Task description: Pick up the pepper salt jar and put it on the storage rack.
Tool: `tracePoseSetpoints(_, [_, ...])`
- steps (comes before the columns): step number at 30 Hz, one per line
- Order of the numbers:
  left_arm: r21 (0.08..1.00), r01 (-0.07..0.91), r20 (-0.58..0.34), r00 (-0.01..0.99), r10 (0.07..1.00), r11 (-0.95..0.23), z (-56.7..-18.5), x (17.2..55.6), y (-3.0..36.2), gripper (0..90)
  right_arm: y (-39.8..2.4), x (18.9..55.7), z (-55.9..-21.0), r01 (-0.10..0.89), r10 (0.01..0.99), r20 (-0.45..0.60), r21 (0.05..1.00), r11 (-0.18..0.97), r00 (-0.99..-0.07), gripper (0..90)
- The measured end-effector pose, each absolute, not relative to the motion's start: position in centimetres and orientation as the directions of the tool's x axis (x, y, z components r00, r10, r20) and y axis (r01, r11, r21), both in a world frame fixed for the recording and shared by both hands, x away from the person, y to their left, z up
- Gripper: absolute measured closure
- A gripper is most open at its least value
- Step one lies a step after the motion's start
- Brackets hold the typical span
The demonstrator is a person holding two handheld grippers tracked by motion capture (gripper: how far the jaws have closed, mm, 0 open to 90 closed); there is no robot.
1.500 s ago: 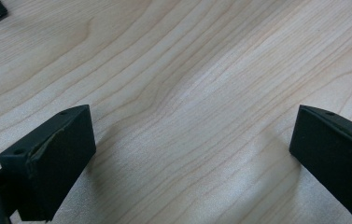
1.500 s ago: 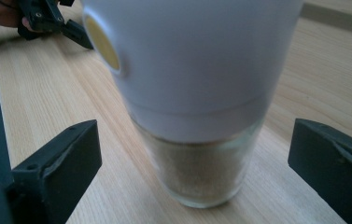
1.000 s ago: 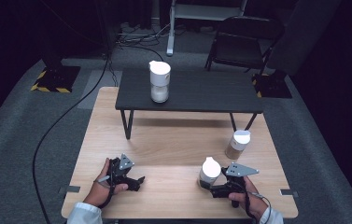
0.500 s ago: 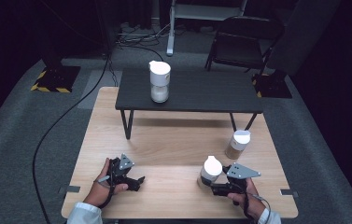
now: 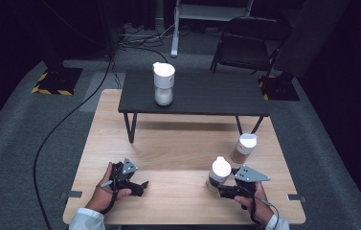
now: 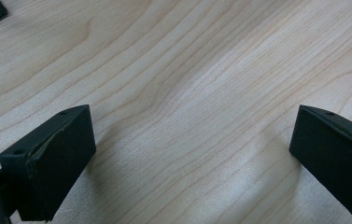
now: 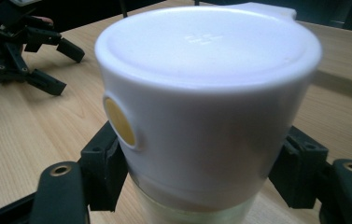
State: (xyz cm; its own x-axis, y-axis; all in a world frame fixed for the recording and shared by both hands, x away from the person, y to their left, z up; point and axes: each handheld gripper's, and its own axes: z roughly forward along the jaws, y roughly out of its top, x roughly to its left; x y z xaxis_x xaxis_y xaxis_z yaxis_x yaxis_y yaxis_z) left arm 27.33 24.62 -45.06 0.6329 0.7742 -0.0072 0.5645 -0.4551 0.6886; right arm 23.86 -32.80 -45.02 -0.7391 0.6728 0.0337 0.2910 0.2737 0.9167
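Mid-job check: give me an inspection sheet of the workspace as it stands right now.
Surface: light wooden table, bare around the jars.
Job's things: white-lidded jar upright, between the right gripper's jaws; second jar standing free behind it; third jar on the black side table.
Clutter: nothing seen.
Grippers: right gripper shut on the white-lidded jar below its lid; left gripper open, jaws wide over bare wood.
Cables: black cable across the grey floor, left of the table.
Surroundings: dark room, folding chair behind.
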Motion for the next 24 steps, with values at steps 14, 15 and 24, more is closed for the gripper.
tracePoseSetpoints(14, [0.688, 0.565, -0.007, 0.633, 0.774, -0.455, -45.1, 27.3, 24.6, 0.0, -31.9, 22.9, -41.9, 0.302, 0.742, 0.009, 0.917, 0.262, -0.67, 29.9])
tracePoseSetpoints(15, [0.689, 0.565, -0.007, 0.632, 0.775, -0.455, -45.1, 27.3, 24.6, 0.0, -31.8, 22.9, -41.7, 0.301, 0.745, 0.008, 0.917, 0.26, -0.667, 29.9])
tracePoseSetpoints(24, [0.689, 0.564, -0.007, 0.633, 0.774, -0.455, -45.1, 27.3, 24.6, 0.0, -30.7, 23.3, -40.0, 0.315, 0.78, 0.008, 0.917, 0.243, -0.625, 29.9])
